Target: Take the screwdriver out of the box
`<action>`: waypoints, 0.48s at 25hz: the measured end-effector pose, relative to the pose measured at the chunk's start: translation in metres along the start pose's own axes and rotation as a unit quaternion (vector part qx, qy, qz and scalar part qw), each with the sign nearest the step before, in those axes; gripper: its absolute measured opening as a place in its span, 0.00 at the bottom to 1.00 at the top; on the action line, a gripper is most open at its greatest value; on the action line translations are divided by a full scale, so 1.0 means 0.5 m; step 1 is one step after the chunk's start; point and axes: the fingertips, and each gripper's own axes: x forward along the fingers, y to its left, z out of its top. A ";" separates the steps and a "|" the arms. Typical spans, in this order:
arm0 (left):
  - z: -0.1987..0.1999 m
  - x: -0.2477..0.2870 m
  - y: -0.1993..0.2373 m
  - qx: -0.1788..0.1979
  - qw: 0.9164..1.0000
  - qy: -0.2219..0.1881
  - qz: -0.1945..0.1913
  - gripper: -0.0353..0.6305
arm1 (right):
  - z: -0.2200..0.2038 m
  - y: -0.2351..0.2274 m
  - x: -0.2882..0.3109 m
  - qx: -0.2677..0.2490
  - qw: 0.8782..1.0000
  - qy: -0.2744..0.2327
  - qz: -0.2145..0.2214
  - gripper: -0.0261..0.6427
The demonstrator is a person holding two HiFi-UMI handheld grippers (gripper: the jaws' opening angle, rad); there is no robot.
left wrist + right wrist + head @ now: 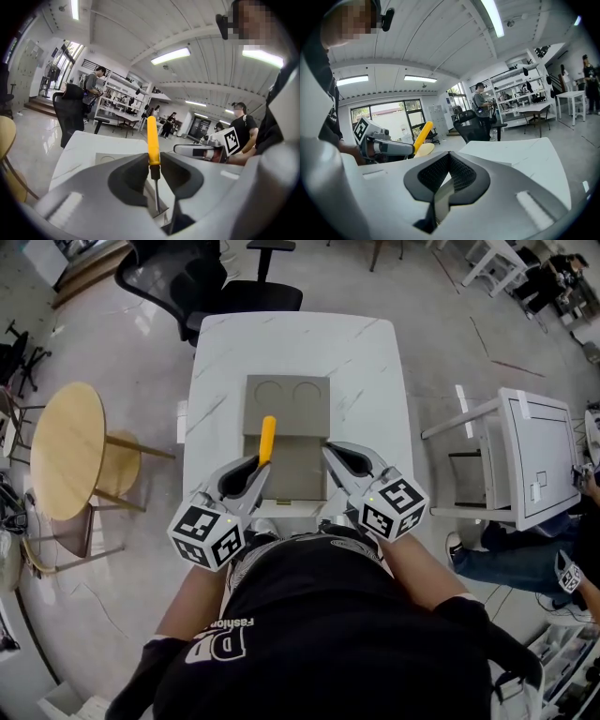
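Note:
The screwdriver (pixel 267 440) has a yellow handle and a thin metal shaft. My left gripper (pixel 255 465) is shut on it where the handle meets the shaft, holding it above the flat grey box (pixel 287 404) on the white marble table (pixel 375 362). In the left gripper view the yellow handle (pixel 153 140) stands up past the jaws of my left gripper (pixel 153 171), and the shaft runs back between them. My right gripper (pixel 330 448) is shut and holds nothing, hovering by the box's right side. In the right gripper view its closed tips (pixel 449 159) fill the foreground, and the screwdriver (pixel 422 133) shows at left.
A black office chair (pixel 234 287) stands at the table's far end. A round wooden table (pixel 66 451) is to the left, and a white side table (pixel 539 456) to the right with a seated person (pixel 525 559) beside it. People stand by shelves (pixel 117 101) in the background.

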 end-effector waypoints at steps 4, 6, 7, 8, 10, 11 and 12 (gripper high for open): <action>0.002 0.000 0.001 0.007 1.000 0.000 0.001 0.26 | 0.000 -0.008 -0.002 0.006 1.000 -0.007 -0.005 0.04; 0.007 0.002 -0.001 0.011 1.000 0.000 0.000 0.26 | 0.002 -0.008 -0.002 0.011 1.000 -0.010 -0.005 0.04; 0.009 0.003 -0.003 0.012 1.000 0.000 -0.001 0.26 | 0.004 -0.008 -0.002 0.015 1.000 -0.012 -0.004 0.04; 0.012 0.005 -0.005 0.014 1.000 -0.001 -0.002 0.26 | 0.005 -0.009 -0.001 0.017 1.000 -0.012 -0.004 0.04; 0.016 0.008 -0.009 0.016 1.000 -0.002 -0.005 0.26 | 0.006 -0.012 -0.002 0.019 1.000 -0.012 -0.005 0.04; 0.017 0.009 -0.010 0.017 1.000 -0.002 -0.006 0.26 | 0.006 -0.013 -0.002 0.019 1.000 -0.012 -0.007 0.04; 0.017 0.009 -0.010 0.018 1.000 -0.001 -0.007 0.26 | 0.005 -0.014 -0.002 0.020 1.000 -0.012 -0.008 0.04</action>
